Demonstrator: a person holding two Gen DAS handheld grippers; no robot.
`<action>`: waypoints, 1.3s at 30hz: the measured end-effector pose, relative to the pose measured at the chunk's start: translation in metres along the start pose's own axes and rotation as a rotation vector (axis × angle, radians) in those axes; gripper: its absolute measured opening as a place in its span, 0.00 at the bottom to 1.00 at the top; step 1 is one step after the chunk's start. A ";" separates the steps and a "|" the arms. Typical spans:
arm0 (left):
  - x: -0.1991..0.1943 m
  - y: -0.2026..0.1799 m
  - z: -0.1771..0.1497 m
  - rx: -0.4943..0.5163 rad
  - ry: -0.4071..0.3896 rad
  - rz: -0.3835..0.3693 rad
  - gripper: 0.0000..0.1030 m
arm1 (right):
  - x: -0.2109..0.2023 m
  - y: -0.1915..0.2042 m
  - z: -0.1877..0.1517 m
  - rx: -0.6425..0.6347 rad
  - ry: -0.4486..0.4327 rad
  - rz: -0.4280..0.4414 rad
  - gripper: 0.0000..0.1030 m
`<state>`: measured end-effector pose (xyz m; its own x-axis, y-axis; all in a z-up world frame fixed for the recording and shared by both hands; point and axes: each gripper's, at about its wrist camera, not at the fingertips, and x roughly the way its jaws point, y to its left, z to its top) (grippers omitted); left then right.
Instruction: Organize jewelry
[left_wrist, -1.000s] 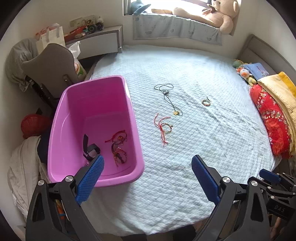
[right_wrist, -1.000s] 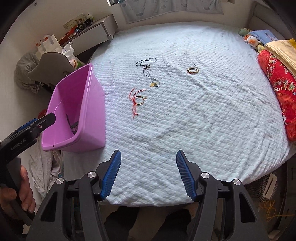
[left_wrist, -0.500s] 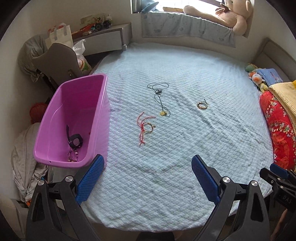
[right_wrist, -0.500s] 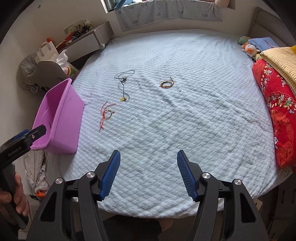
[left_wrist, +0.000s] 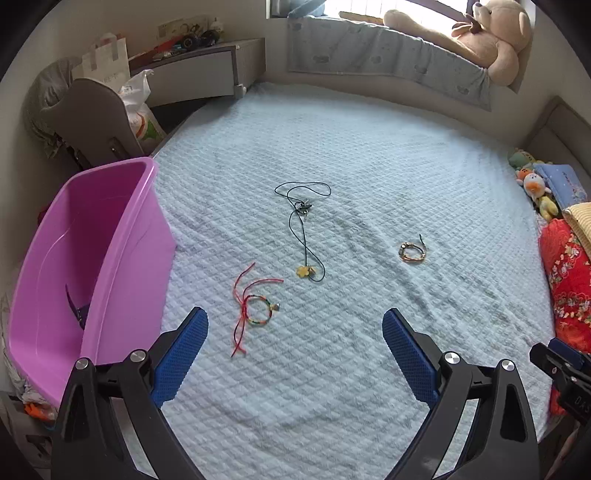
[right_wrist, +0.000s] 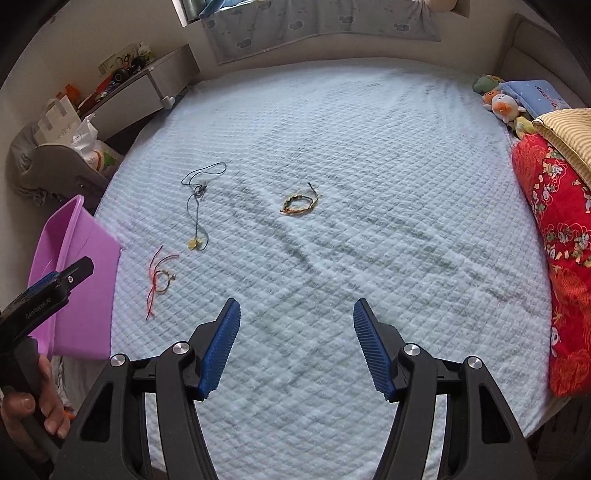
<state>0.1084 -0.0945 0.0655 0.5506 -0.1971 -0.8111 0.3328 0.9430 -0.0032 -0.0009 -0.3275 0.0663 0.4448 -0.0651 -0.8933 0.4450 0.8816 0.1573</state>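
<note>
A: How do the grippers stand?
B: The left gripper (left_wrist: 295, 343) and the right gripper (right_wrist: 297, 341) both hang released, fingers grasping nothing.
A: And the jewelry?
B: The red-string bracelet (left_wrist: 258, 310), necklace (left_wrist: 306, 229) and beaded bracelet (left_wrist: 413, 253) lie apart on the bed (left_wrist: 369, 166), beside the pink bin (left_wrist: 92, 258).

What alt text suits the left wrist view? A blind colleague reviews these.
The open left gripper hangs over a pale blue bed where a red-corded bracelet, a necklace and a bracelet lie. A pink bin stands left.
</note>
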 end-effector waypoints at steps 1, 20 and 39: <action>0.009 -0.001 0.003 -0.001 -0.006 0.007 0.91 | 0.012 -0.003 0.008 0.003 0.000 0.000 0.59; 0.204 -0.029 -0.014 -0.088 -0.129 0.100 0.91 | 0.247 -0.026 0.071 -0.159 -0.078 0.079 0.60; 0.253 -0.035 -0.014 -0.118 -0.102 0.097 0.87 | 0.288 -0.020 0.080 -0.223 -0.119 0.038 0.60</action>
<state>0.2256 -0.1733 -0.1479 0.6528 -0.1245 -0.7472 0.1860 0.9826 -0.0012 0.1807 -0.4018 -0.1605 0.5522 -0.0729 -0.8305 0.2496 0.9649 0.0813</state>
